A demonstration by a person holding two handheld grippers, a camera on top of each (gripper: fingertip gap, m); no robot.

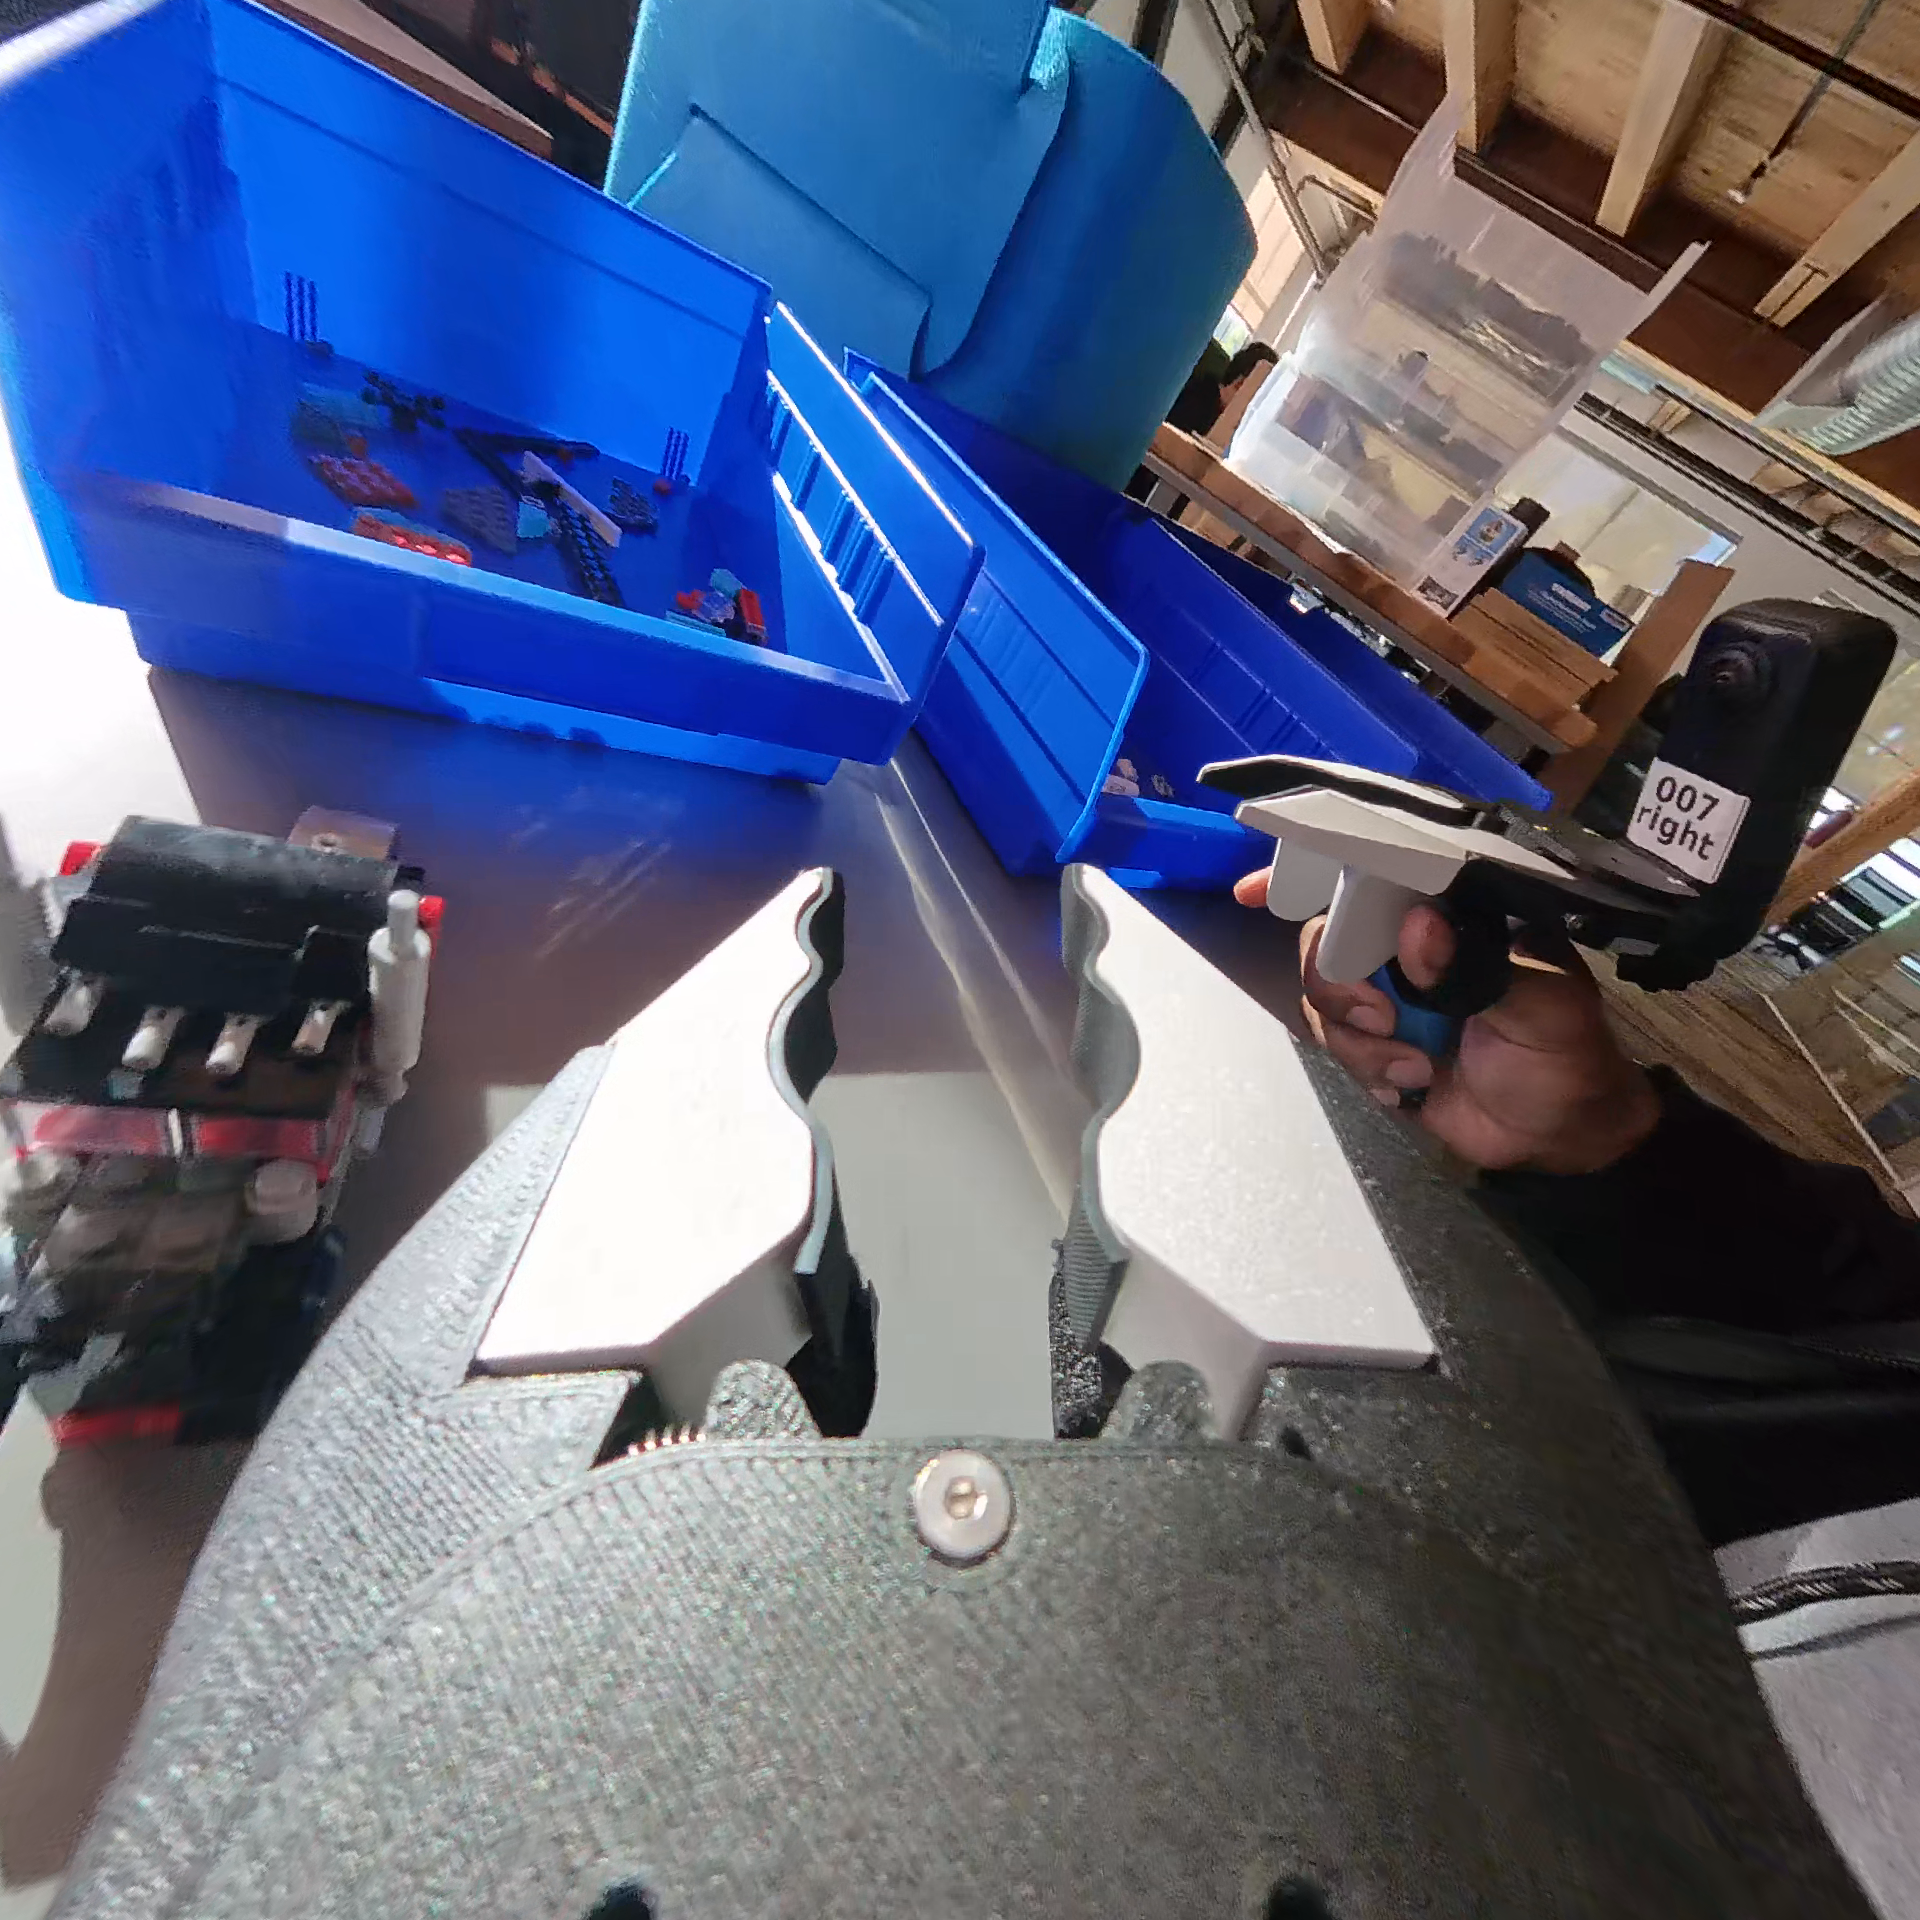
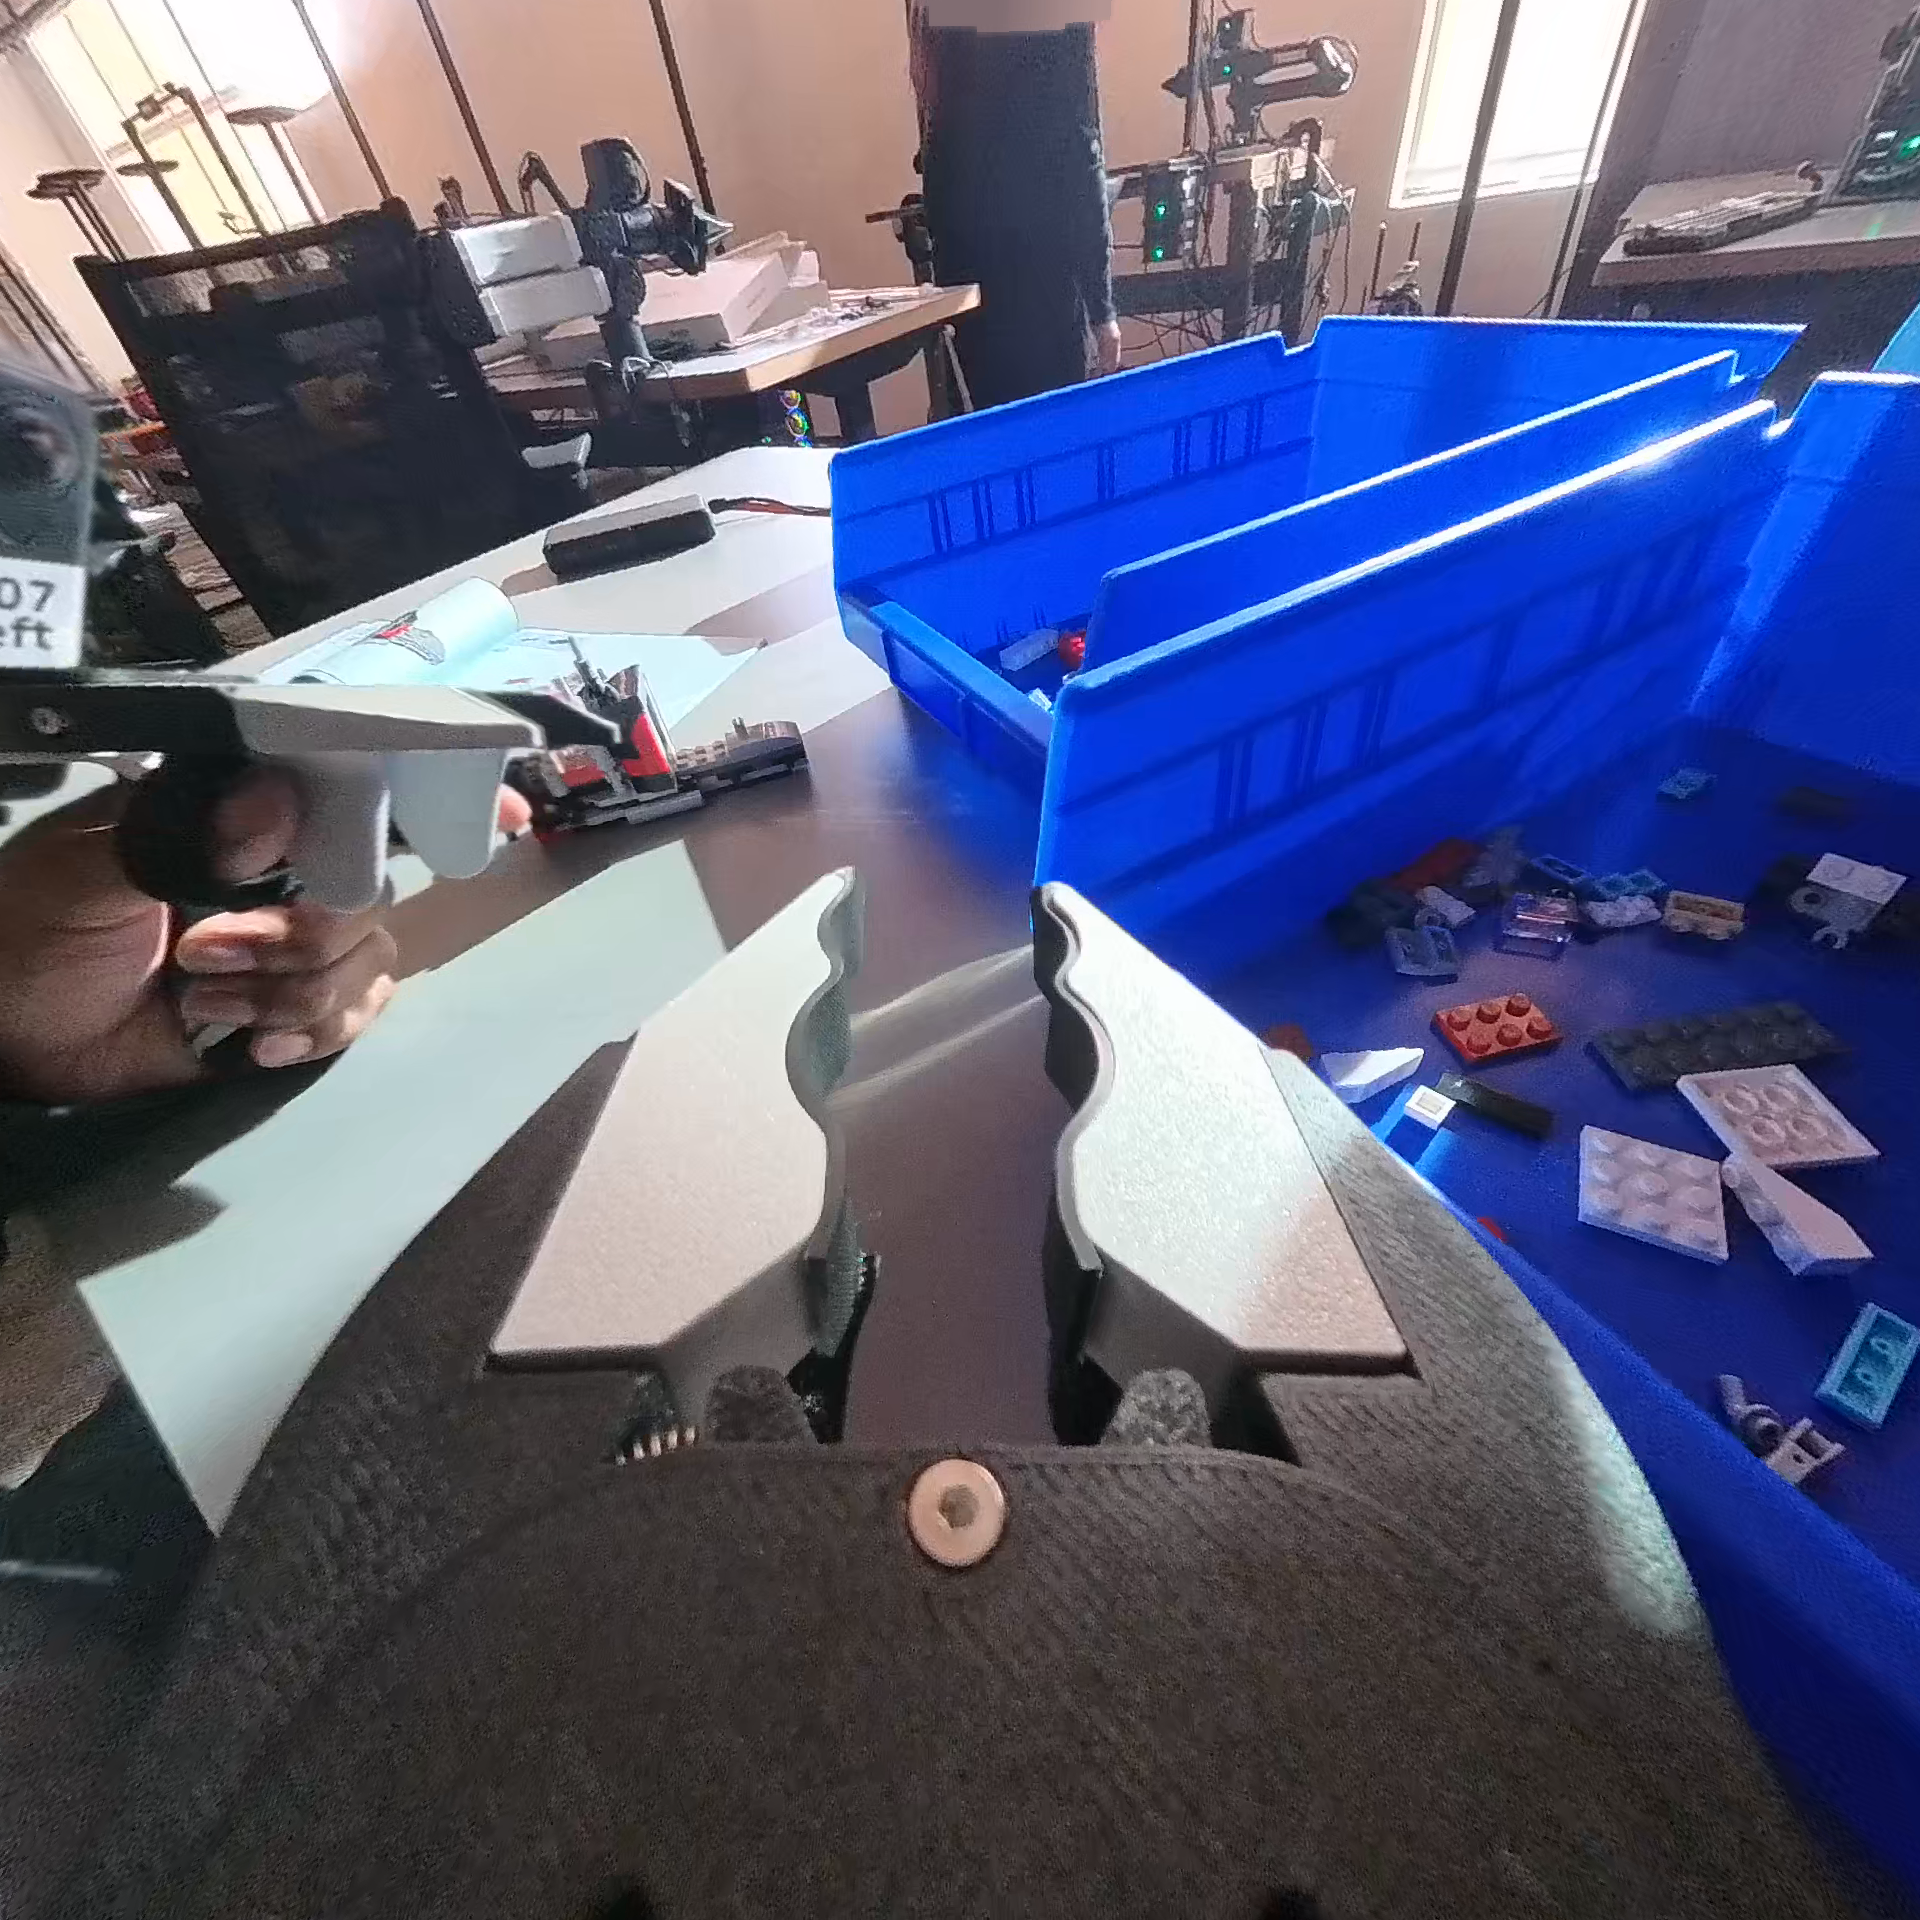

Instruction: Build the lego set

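Hovering level above the dark table (image 1: 644,831), both hand-held claws, left claw (image 1: 945,904) and right claw (image 2: 945,914), gape, empty.

A dark table (image 2: 935,790) carries three blue bins (image 2: 1299,727) side by side. A part-built lego truck (image 2: 665,774), an open booklet (image 2: 468,634) and a black box (image 2: 629,535) also lie on it.

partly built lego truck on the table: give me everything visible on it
The partly built truck sits upright on the dark tabletop, outside the blue bins. It is plastic brick: black top, red bands on its sides, grey and white studs, a row of small white pegs and one white upright post. In the right wrist view it lies beside an open instruction booklet. Neither claw holds it; its near end is blurred.
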